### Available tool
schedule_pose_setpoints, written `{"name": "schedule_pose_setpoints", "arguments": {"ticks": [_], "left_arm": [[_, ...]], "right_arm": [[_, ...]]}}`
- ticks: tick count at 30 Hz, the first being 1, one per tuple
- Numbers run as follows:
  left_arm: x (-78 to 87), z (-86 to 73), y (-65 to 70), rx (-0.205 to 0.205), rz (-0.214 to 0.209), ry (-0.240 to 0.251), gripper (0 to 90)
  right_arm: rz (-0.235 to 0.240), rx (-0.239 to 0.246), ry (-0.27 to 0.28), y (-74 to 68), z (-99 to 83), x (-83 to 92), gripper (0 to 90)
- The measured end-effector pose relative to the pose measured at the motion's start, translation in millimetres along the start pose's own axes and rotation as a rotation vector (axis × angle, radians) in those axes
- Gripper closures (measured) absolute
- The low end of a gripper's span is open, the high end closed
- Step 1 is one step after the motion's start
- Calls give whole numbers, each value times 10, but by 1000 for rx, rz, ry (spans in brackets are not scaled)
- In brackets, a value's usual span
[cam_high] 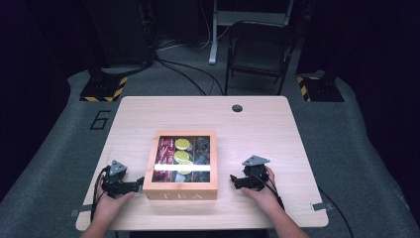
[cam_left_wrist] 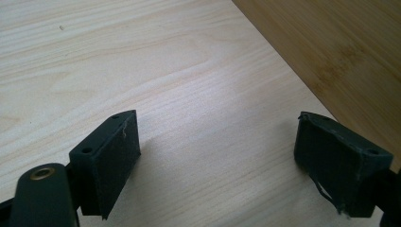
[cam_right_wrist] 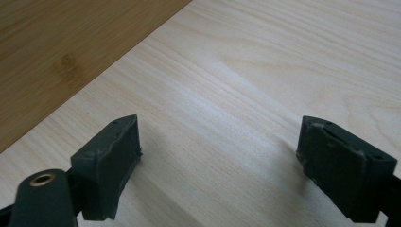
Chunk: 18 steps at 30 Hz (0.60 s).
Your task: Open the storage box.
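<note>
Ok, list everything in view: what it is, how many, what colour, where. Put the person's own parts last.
Tea box: one, light wood with a clear window lid and TEA on its front, near the table's front middle, between the two grippers.
Packets in the box: several, red at the left, yellow-green rounds in the middle, dark ones at the right.
Table: one, pale wood, centre of the floor.
Cable hole: one, dark, far side of the table top.
Folding chair: one, dark, behind the table.
Left gripper: one, black, left of the box, jaws open and empty.
Right gripper: one, black, right of the box, jaws open and empty.
Hands: two, the left and right each holding a gripper.
</note>
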<state>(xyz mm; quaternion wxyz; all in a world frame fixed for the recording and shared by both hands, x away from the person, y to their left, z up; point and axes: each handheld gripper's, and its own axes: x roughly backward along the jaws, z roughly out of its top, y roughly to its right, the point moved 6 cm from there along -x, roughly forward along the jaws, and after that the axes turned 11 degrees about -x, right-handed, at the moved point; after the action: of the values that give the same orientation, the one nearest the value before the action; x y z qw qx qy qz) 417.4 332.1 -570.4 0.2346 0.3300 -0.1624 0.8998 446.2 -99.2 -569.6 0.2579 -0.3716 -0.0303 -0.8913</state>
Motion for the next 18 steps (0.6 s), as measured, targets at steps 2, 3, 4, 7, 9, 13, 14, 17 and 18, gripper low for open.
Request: {"name": "schedule_pose_setpoints", "arguments": {"ticks": [2,3,4,7,9,13,14,17,18], "left_arm": [[0,0,0,0,0,0,153],[0,0,0,1,0,1,153],[0,0,0,1,0,0,153],[0,0,-1,1,-1,1,152],[0,0,-1,1,-1,1,152],[-6,2,-2,4,2,11,152],[-5,1,-2,5,2,12,152],[3,-6,4,-4,-3,11,152],[4,-7,5,-6,-3,12,153]], "right_arm": [[0,1,0,0,0,0,138],[0,1,0,0,0,0,138],[-1,0,0,0,0,0,137],[-5,1,0,2,0,1,135],[-5,1,0,1,0,0,136],[-6,1,0,1,0,1,136],[-6,1,0,1,0,1,136],[-7,1,0,1,1,0,137],[-7,1,0,1,2,0,139]]}}
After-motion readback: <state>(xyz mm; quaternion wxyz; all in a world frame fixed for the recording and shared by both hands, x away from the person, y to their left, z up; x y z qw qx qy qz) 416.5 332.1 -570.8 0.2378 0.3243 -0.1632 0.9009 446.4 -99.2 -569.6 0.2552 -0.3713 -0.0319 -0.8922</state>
